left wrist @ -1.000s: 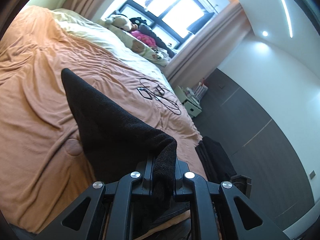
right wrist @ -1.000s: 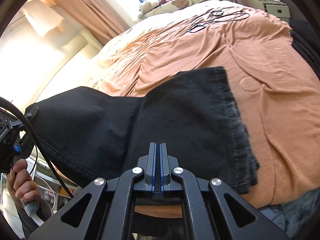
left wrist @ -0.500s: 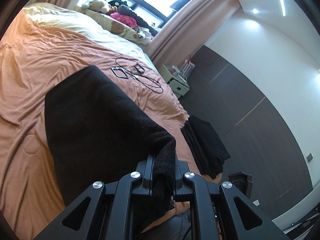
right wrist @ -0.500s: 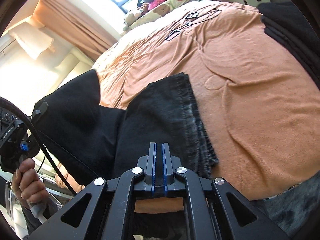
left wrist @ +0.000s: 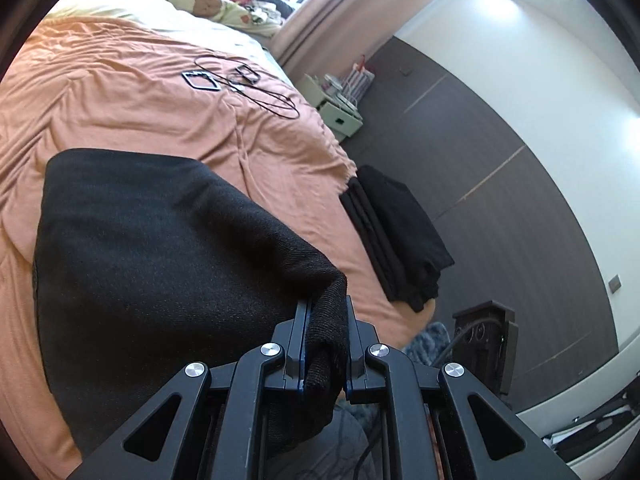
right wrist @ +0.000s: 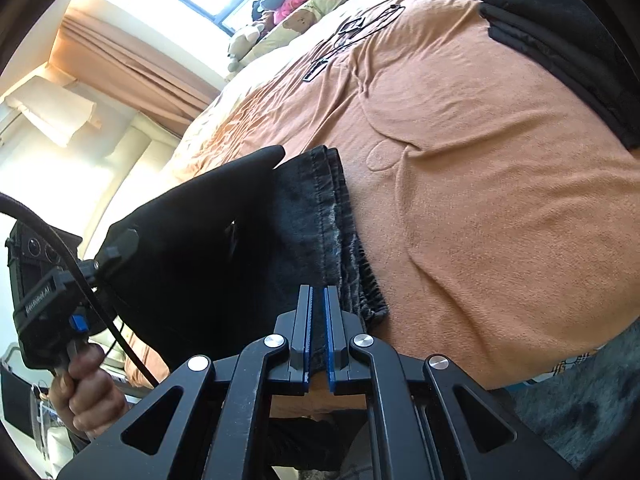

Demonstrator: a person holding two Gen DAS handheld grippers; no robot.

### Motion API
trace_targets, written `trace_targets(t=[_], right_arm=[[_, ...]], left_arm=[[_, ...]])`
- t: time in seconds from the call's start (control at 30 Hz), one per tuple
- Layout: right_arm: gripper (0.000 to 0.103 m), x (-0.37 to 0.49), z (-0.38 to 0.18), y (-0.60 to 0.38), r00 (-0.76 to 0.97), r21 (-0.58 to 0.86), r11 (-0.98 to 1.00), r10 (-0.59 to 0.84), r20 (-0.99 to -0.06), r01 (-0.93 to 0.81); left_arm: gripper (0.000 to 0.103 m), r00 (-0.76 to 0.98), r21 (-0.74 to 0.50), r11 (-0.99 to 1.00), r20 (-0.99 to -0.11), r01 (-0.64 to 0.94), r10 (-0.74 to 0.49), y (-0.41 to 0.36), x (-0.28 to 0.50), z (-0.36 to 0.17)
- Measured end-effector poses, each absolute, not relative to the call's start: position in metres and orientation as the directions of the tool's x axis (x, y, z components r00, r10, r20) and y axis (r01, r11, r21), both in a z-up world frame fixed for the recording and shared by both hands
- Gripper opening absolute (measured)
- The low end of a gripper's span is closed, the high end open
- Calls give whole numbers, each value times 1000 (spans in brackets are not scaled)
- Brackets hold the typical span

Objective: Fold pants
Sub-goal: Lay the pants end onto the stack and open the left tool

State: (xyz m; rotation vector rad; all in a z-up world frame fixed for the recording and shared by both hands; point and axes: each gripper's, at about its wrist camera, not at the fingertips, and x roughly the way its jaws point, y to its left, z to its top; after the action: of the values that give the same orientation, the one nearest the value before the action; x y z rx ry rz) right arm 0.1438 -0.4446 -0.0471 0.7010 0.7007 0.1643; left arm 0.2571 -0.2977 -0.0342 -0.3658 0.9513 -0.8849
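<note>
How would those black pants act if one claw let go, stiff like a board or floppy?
Probably floppy: the black pants sag in a soft curve from the left claw down to the orange bedspread. They likely have some weight, since the hem looks like thick stitched denim. They probably would not slide far; the bedspread looks soft and wrinkled.

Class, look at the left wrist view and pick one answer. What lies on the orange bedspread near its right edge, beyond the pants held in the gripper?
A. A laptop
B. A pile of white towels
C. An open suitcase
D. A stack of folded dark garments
D: a stack of folded dark garments rests on the orange bedspread at its right edge, apart from the black pants pinched in the left gripper.
</note>
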Motion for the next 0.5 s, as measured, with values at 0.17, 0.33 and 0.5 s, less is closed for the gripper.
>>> trace_targets(t=[0.17, 0.33, 0.5], right_arm=[[3, 139, -46, -453, 775, 660, 747, 369, -513, 81], [3, 139, -50, -457, 774, 686, 724, 395, -495, 69], [13, 146, -54, -452, 759, 728, 685, 461, -459, 24]], left_arm=[[13, 215, -631, 582, -561, 513, -799, -317, 249, -43], [25, 159, -633, 592, -605, 499, -780, -329, 249, -62], [54, 203, -627, 606, -594, 490, -778, -308, 250, -59]])
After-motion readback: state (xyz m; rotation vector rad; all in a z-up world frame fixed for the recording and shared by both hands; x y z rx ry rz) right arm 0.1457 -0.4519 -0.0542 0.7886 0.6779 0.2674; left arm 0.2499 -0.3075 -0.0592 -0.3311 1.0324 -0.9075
